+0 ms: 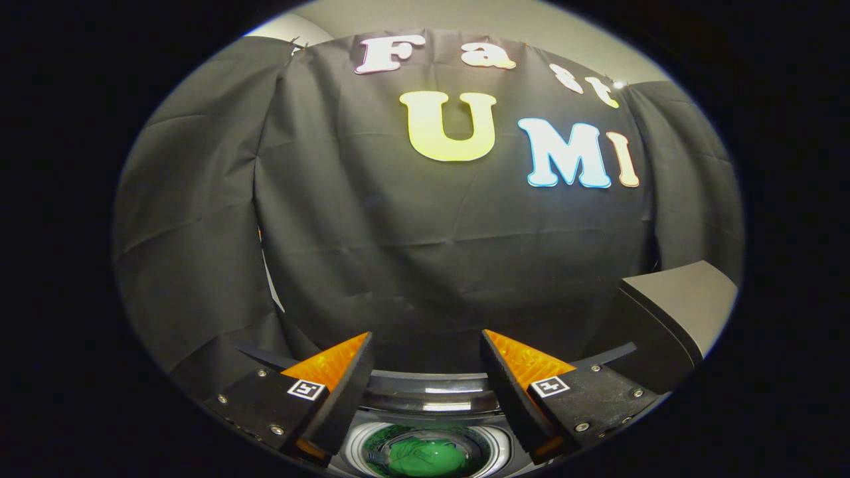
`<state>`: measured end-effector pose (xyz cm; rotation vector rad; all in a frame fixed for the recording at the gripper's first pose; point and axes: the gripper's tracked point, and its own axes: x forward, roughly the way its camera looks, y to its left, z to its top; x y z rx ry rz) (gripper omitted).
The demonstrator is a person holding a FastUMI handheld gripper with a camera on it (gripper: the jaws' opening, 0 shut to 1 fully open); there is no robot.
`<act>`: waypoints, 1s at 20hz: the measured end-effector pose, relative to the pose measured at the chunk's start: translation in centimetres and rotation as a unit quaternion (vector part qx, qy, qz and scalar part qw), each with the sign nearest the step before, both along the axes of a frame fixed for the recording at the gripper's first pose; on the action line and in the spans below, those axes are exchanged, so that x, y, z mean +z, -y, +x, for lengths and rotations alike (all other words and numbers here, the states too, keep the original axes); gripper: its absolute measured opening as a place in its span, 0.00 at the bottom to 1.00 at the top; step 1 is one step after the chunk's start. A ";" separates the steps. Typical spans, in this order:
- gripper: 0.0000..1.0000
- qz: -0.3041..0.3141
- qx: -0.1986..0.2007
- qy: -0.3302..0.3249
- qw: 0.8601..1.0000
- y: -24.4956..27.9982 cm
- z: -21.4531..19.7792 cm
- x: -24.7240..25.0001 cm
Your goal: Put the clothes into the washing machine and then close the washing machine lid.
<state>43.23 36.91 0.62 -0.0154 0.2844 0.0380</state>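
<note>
Clothes (pixel 424 458), a green bundle, already lie in the washing machine (pixel 431 398) drum at bottom centre of the frame, below the spread, empty tongs (pixel 426 378). Soft, light fabric, likely pinchable at any fold. The lid (pixel 671 312), lower right, looks rigid and stands open. No readable brand.

My gripper (pixel 425 372) has two wedge-shaped fingers (pixel 342 382), orange ribbed plastic faced with black foam pads. Each sits on a black block with silver screws and a small square black-and-white tag (pixel 306 389).
</note>
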 end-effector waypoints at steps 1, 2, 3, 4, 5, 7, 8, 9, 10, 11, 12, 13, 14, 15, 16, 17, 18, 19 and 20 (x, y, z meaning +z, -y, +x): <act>0.97 0.000 0.000 0.003 1.000 0.0 -0.3 -0.2; 0.97 -0.001 0.000 0.007 1.000 0.0 -0.7 -0.2; 0.97 -0.001 0.001 0.008 1.000 0.0 -0.9 -0.3; 0.97 0.000 0.001 0.009 1.000 -0.1 -1.3 -0.4; 0.97 0.001 0.003 0.009 1.000 0.0 -1.7 -0.6; 0.96 0.005 0.006 0.014 1.000 -0.2 -2.7 -0.7; 0.96 0.005 0.007 0.017 1.000 -0.2 -3.1 -0.9; 0.96 0.004 0.008 0.020 1.000 -0.1 -3.4 -1.0; 0.96 0.003 0.009 0.021 1.000 -0.2 -3.8 -1.1; 0.96 0.003 0.010 0.022 1.000 -0.2 -4.2 -1.4; 0.96 0.005 0.011 0.022 1.000 -0.1 -4.6 -1.5; 0.96 0.009 0.012 0.023 1.000 -0.1 -5.1 -1.7; 0.96 0.010 0.014 0.025 1.000 -0.2 -5.6 -1.9; 0.96 0.009 0.016 0.025 1.000 -0.2 -6.1 -2.2; 0.96 0.008 0.018 0.024 1.000 -0.3 -6.5 -2.6; 0.96 0.009 0.020 0.018 1.000 -0.2 -6.9 -3.3; 0.96 0.012 0.022 0.011 1.000 -0.2 -7.4 -4.2; 0.96 0.014 0.021 0.002 1.000 -0.1 -7.8 -5.3; 0.96 0.019 0.023 -0.007 1.000 -0.1 -8.5 -6.1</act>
